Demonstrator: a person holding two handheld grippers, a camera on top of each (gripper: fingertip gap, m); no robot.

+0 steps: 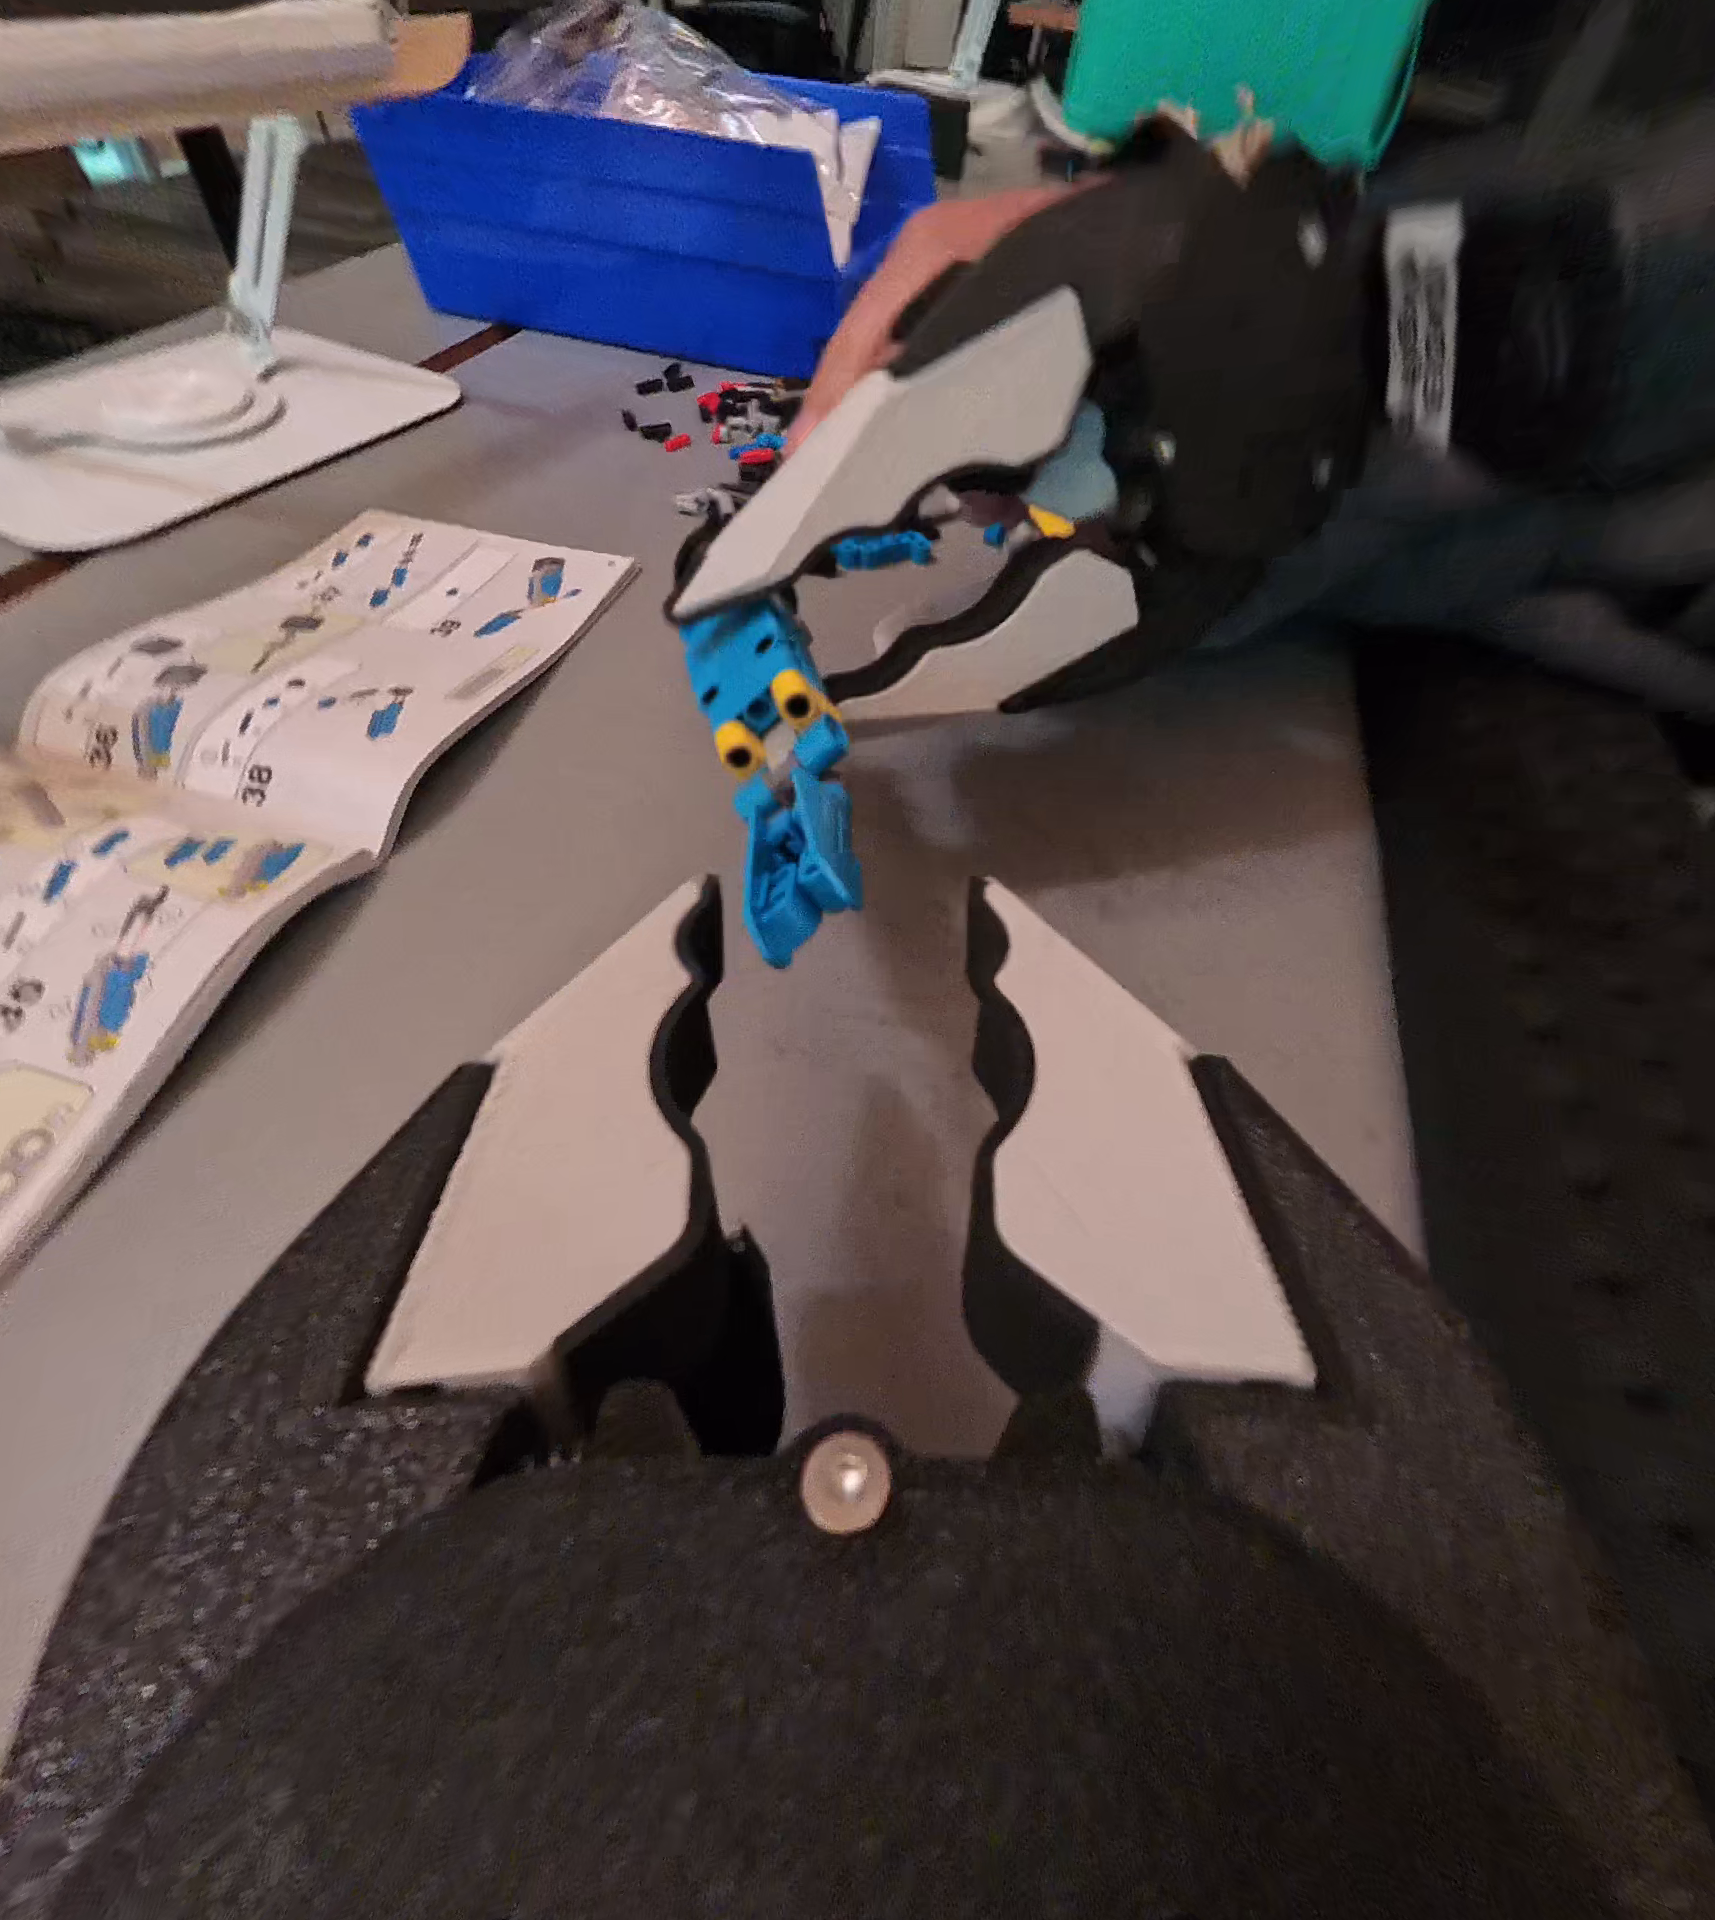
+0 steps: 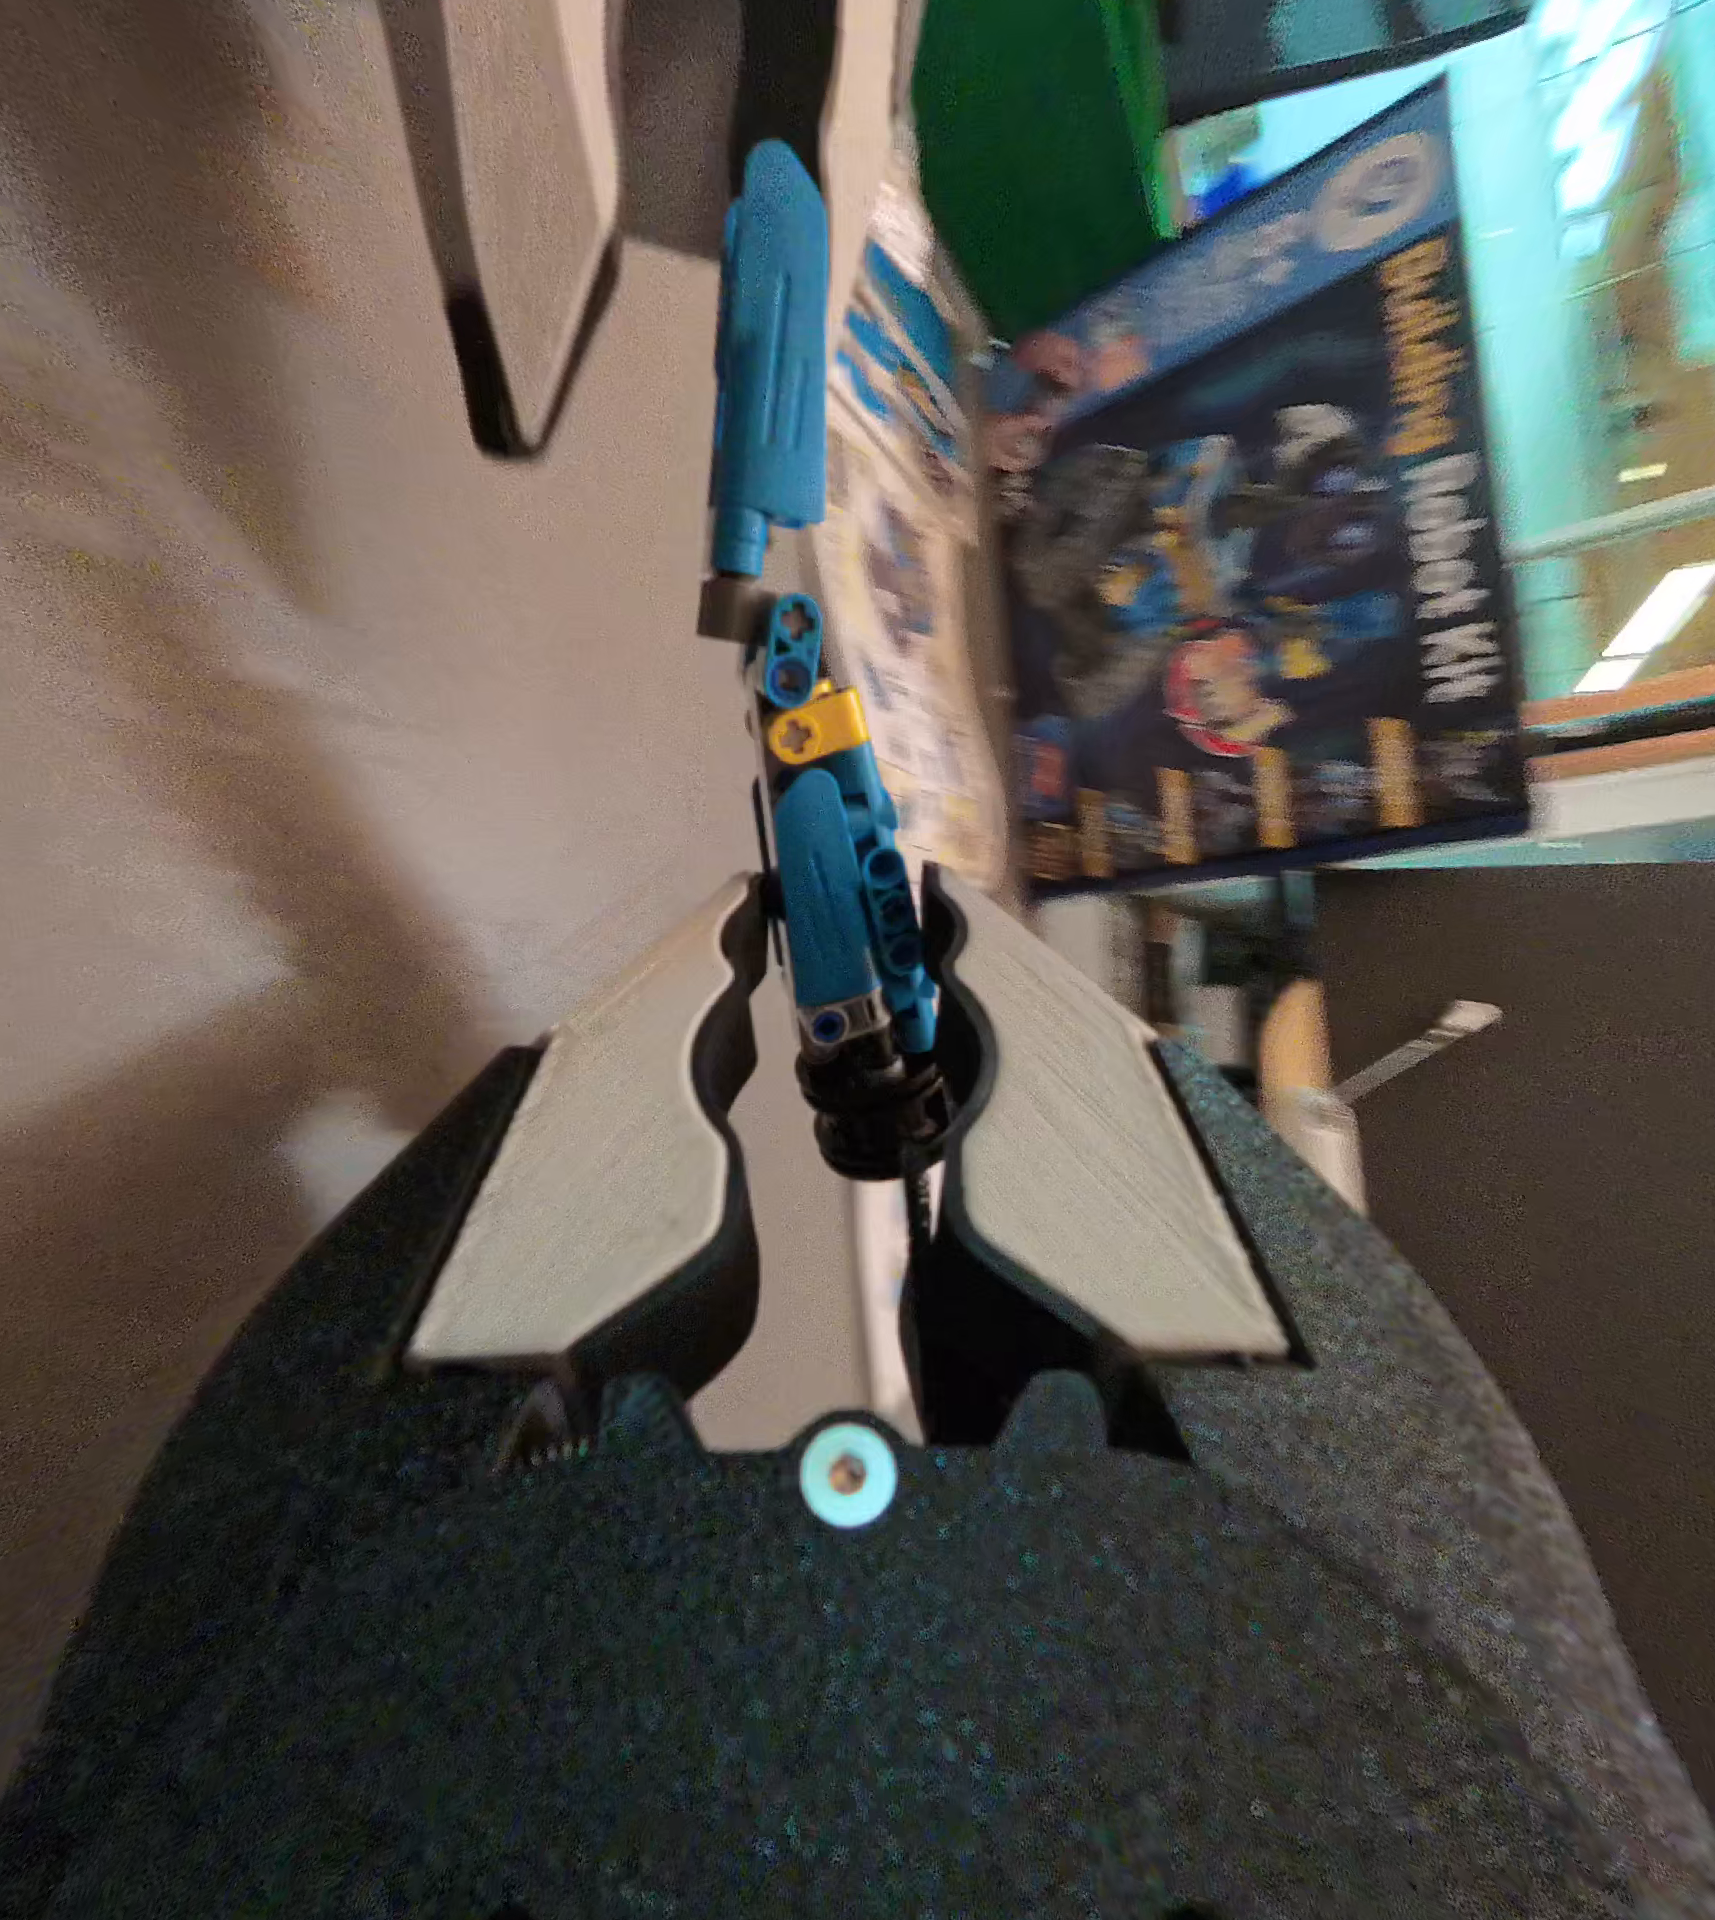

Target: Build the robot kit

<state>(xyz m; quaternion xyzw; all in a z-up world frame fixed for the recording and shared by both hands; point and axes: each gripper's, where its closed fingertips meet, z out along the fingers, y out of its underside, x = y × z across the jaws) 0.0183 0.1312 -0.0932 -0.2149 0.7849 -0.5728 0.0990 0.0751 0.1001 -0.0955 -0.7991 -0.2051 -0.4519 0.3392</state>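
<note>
Holding a small blue and yellow brick assembly [image 2: 832,831] between the fingers of our right gripper [image 2: 848,904], we are keeping it up in the air above the grey table [image 1: 541,935], its long blue panel end pointing away from us. The jaws are closing narrowly on the lower end of the model, near a black gear-like part, so the right tool is clamped on it. Our left gripper [image 1: 842,914] is hanging just in front of the model's free tip with its fingers spread wide and nothing between them. We are judging the model to be light and stiff in each piece yet loose at its joints, likely to hinge or pop apart under a hard squeeze, and smooth enough to slip; the sturdier beam section near the yellow connectors looks the safest place to grip. To the left, an open instruction booklet [image 1: 209,779] is lying flat on the table, a scatter of small loose parts [image 1: 718,416] is sitting farther back, and a blue bin [image 1: 624,229] with plastic bags stands behind them. The right wrist view is also showing a dark printed box [image 2: 1248,582] standing upright beyond the booklet.
</note>
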